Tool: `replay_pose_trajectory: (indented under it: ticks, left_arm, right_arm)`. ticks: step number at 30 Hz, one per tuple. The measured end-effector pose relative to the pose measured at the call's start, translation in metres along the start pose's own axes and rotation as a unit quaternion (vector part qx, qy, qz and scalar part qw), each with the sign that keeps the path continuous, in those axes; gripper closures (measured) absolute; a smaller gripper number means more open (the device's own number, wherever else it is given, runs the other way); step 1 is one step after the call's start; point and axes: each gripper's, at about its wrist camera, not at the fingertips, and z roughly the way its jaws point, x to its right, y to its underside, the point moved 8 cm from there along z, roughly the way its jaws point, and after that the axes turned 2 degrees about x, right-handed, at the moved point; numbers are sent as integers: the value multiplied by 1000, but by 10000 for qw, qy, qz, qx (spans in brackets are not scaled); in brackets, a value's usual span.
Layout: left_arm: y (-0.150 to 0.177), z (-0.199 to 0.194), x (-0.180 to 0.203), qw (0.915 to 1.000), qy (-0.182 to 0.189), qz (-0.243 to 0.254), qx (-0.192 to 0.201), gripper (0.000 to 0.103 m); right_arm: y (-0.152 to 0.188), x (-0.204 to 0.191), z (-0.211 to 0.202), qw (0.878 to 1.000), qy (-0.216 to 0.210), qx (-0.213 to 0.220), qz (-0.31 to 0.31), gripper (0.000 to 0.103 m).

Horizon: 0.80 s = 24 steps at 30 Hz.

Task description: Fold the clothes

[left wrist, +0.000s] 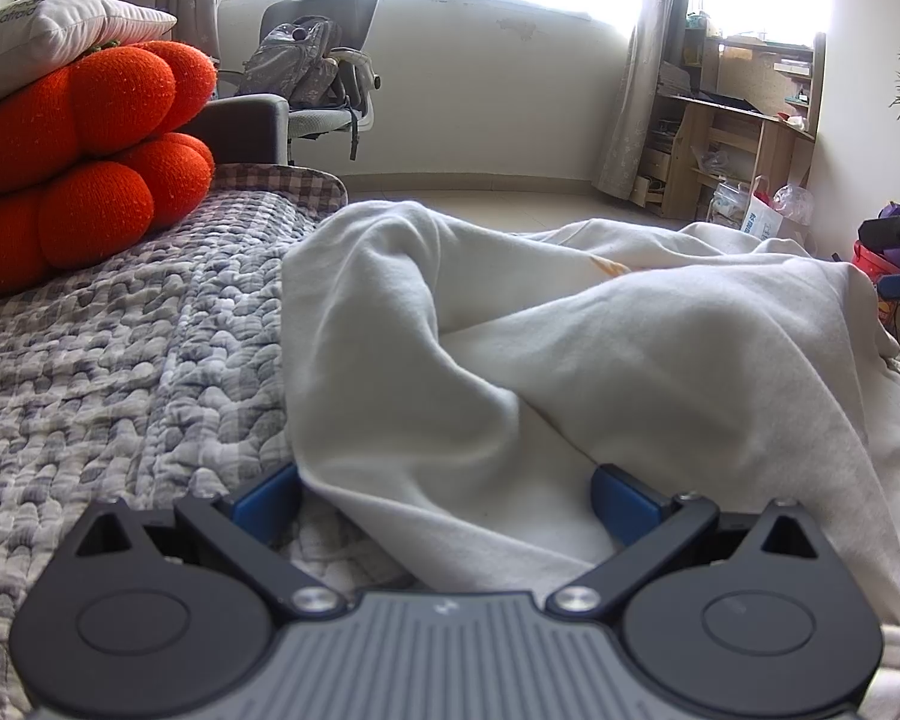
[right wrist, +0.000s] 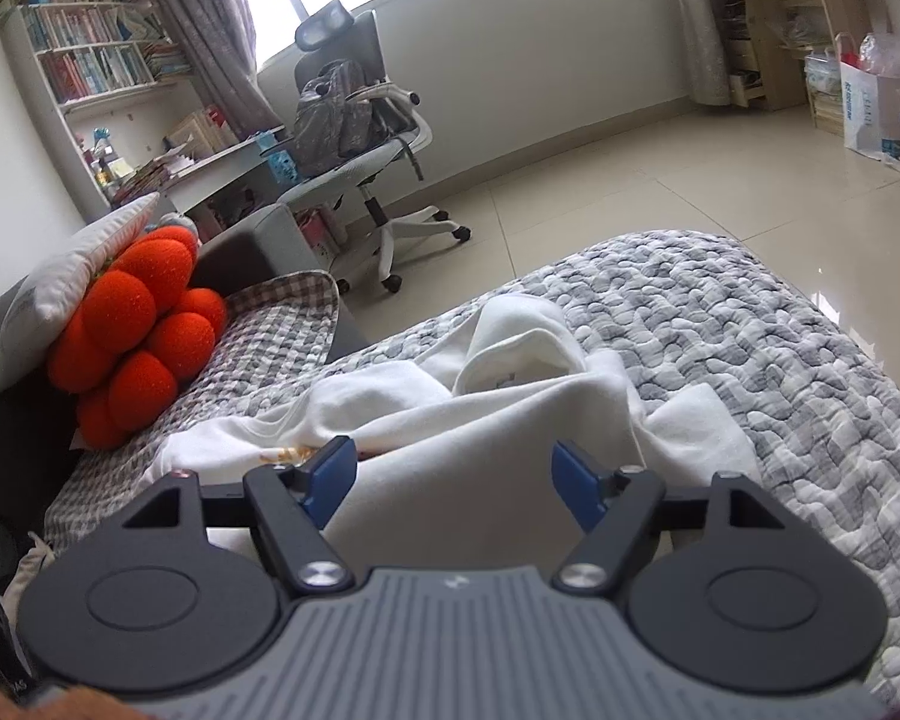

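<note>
Lying in a crumpled heap on the grey quilted bedspread (right wrist: 750,324), the white garment (right wrist: 510,396) is not folded yet; no flat panel or clean crease can be seen, and a small orange print is half hidden among the wrinkles. Almost all of the task is judged to be left: spreading, smoothing, then folding. The left gripper (left wrist: 447,495) is held wide open at the near edge of the cloth, which drapes loosely between its blue pads. The right gripper (right wrist: 455,483) is also open above the cloth, with nothing gripped. Orange plush cushions (right wrist: 138,330) are stacked well apart.
</note>
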Motion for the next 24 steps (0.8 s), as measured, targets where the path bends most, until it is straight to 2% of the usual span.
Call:
replay_pose_trajectory:
  ticks: [9, 15, 18, 20, 23, 24]
  left_arm:
    - [0, 0, -1, 10000, 16, -33, 10, 0]
    - [-7, 0, 0, 9994, -129, -114, -307, 0]
    - [-11, -7, -5, 9980, -227, -429, -405, 0]
    - [-12, -13, -12, 9950, -308, -855, -419, 0]
    - [-11, -20, -21, 9857, -311, -1544, -599, 2]
    - [-11, -23, -23, 9816, -313, -1764, -658, 7]
  right_arm:
    - [-7, 30, 5, 9997, 127, -65, 195, 25]
    - [-10, 49, 8, 9987, 233, -169, 419, 25]
    - [-11, 52, 6, 9985, 185, -219, 458, 25]
    - [-13, 52, 4, 9986, 144, -202, 466, 25]
    - [-16, 52, 0, 9987, 77, -155, 488, 25]
    - [-16, 52, -1, 9986, 55, -143, 498, 25]
